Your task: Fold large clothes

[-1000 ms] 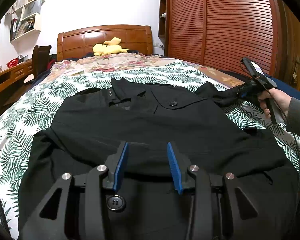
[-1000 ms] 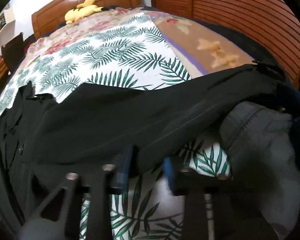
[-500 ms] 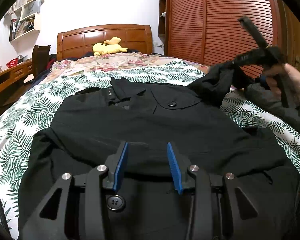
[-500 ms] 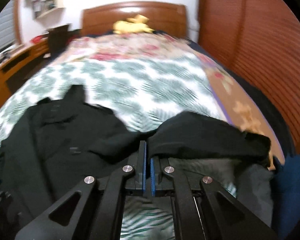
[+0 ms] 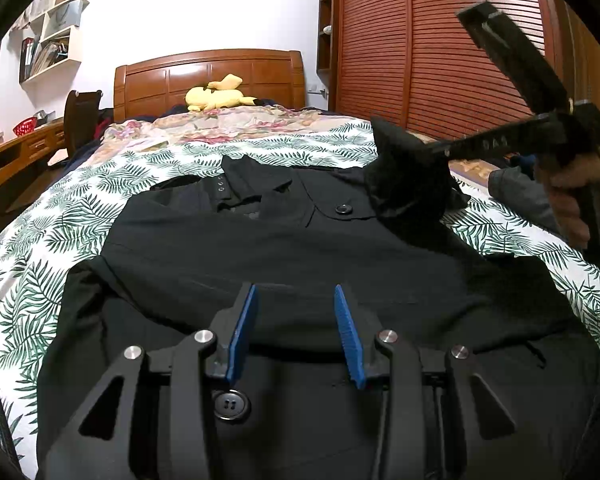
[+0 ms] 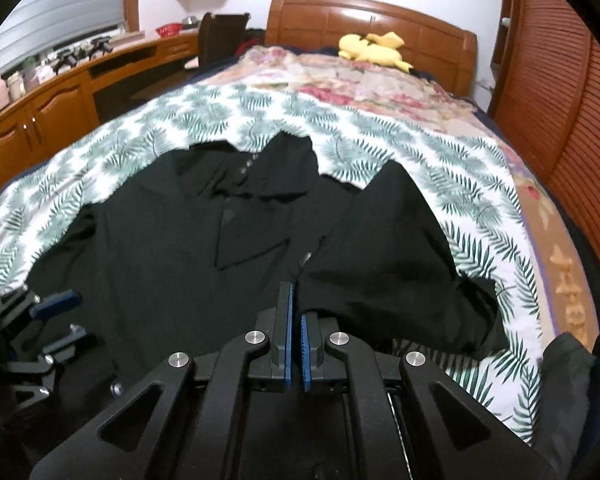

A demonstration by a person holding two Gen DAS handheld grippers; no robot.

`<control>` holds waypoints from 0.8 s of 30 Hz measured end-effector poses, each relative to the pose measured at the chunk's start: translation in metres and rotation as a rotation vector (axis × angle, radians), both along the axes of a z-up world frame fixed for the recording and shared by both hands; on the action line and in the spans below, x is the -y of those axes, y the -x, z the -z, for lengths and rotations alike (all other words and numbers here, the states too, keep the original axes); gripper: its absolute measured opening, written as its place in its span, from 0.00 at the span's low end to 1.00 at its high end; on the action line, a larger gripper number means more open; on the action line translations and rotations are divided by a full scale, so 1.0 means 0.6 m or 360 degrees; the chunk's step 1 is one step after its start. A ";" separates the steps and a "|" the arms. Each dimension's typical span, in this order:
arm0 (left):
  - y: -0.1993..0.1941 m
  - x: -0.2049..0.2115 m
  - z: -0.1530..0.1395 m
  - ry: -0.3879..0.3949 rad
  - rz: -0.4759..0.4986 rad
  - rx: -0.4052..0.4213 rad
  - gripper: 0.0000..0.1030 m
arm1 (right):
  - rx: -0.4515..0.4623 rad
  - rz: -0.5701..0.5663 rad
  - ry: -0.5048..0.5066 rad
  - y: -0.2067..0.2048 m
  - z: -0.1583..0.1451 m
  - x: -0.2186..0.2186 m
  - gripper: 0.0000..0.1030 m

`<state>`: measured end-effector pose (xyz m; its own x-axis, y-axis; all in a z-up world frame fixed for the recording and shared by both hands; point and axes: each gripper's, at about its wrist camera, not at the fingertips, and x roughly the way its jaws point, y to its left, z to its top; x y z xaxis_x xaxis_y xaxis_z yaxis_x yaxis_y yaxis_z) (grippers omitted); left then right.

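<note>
A large black coat lies spread on the leaf-print bedspread, collar toward the headboard. My left gripper is open and empty, low over the coat's lower front near a big black button. My right gripper is shut on the coat's right sleeve and holds it lifted over the coat's body. In the left wrist view the right gripper shows at the right with the sleeve hanging from it. The left gripper shows at the left of the right wrist view.
A wooden headboard with a yellow plush toy is at the far end. A slatted wooden wardrobe runs along the right. A desk and chair stand at the left. Grey clothing lies at the bed's right edge.
My right gripper closed on the sleeve, lifted it off the bed's right side and carried it left over the coat. The left gripper stayed still.
</note>
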<state>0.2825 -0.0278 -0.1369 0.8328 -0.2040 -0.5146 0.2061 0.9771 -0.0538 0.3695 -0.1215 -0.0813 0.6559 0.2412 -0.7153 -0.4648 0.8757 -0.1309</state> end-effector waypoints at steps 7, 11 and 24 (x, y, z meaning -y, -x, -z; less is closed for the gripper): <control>0.001 -0.001 0.000 -0.0001 0.0000 0.0006 0.37 | -0.0095 0.0047 0.0048 0.015 0.031 0.002 0.03; 0.002 -0.002 -0.001 -0.0002 0.0002 0.0008 0.37 | -0.0109 0.0048 0.0075 0.027 0.032 -0.002 0.09; 0.005 -0.006 -0.015 0.0021 0.0025 0.0005 0.37 | 0.0089 0.0148 0.0024 0.019 -0.048 0.035 0.53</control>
